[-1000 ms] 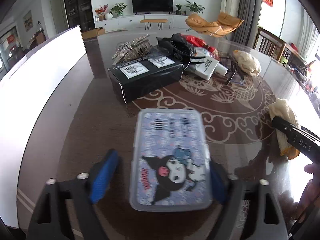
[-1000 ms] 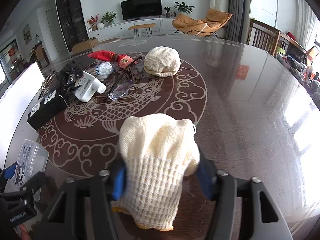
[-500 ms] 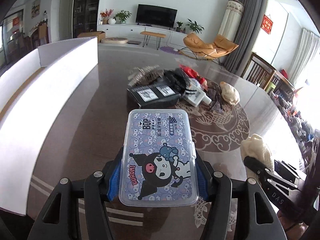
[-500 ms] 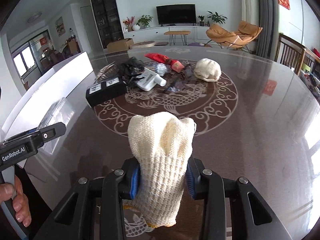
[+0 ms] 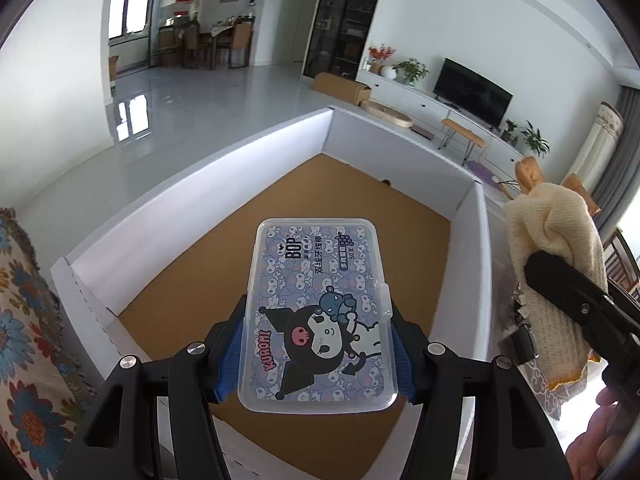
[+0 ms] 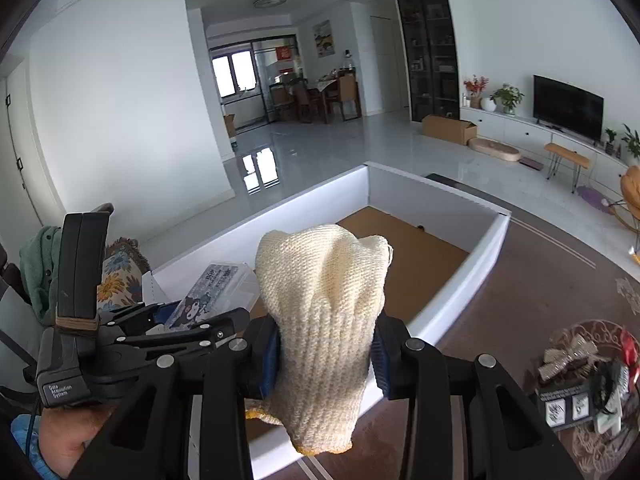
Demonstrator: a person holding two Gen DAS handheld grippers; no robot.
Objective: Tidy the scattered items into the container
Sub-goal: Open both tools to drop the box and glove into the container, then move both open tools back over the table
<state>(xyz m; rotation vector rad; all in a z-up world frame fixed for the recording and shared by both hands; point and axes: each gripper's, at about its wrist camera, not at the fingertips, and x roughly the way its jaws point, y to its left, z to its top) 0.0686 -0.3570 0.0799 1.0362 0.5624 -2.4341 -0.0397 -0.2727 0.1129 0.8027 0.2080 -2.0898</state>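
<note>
clear glossy plastic on the floss box (image 5: pixel 320 316), printed cartoon label under the lid. coarse cream knit cloth on the glove (image 6: pixel 324 320), rough and matt, yellow trim at the cuff. matt white card walls on the container (image 5: pixel 200 184), brown cardboard floor inside. matt black plastic on the left gripper (image 5: pixel 316 344), blue ribbed pads, shiny metal screws. dark polished table (image 6: pixel 520 280), glossy.

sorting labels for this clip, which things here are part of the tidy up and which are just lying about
Part of the job:
- floss pick case, in left claw
- knit glove, in right claw
- white box
- table clutter

Just lying about:
- television
- floral cloth
</note>
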